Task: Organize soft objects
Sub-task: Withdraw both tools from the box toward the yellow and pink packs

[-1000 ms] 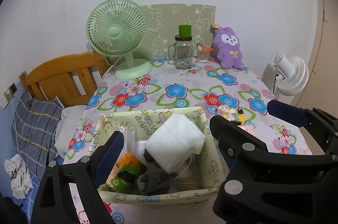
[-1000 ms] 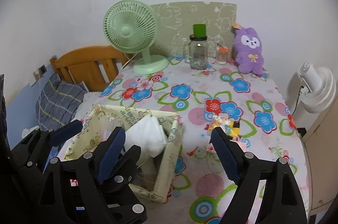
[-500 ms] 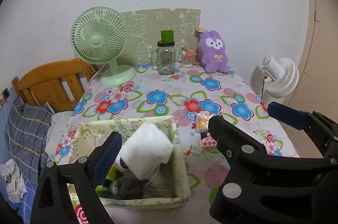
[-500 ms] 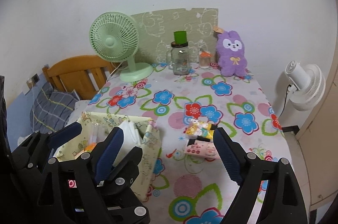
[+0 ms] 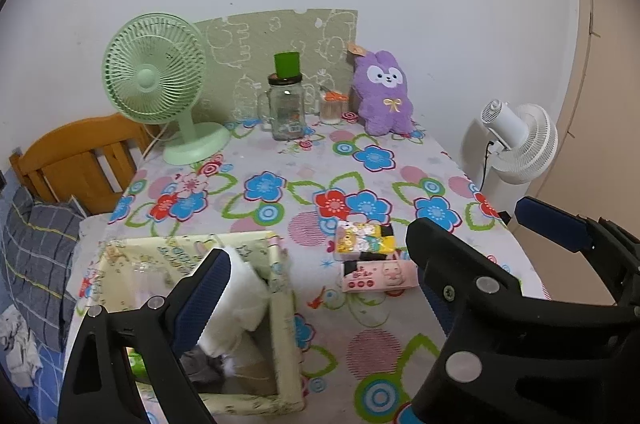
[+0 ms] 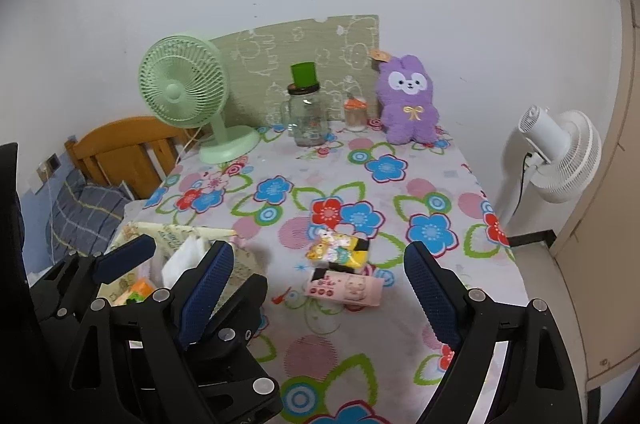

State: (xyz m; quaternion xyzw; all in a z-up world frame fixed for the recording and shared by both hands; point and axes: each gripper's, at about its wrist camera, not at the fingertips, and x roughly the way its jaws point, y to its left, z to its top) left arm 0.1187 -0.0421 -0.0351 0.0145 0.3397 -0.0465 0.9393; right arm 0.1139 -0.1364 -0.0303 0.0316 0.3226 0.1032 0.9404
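At the left, a pale yellow fabric basket [image 5: 280,304] holds a white soft bundle [image 5: 240,300]. The left gripper [image 5: 316,288] hangs over it, jaws spread and empty. On the flowered tablecloth [image 6: 280,152] just to the right lie two tissue packs [image 6: 344,272], between the spread, empty jaws of the right gripper [image 6: 320,284]. A purple plush [image 6: 408,100] sits far back.

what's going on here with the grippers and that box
A person holds two open grippers over a flowered table, and neither holds anything. The fabric box at the near left already contains a white soft bundle and other items. The right gripper faces two tissue packs, pink and yellow, lying outside the box.
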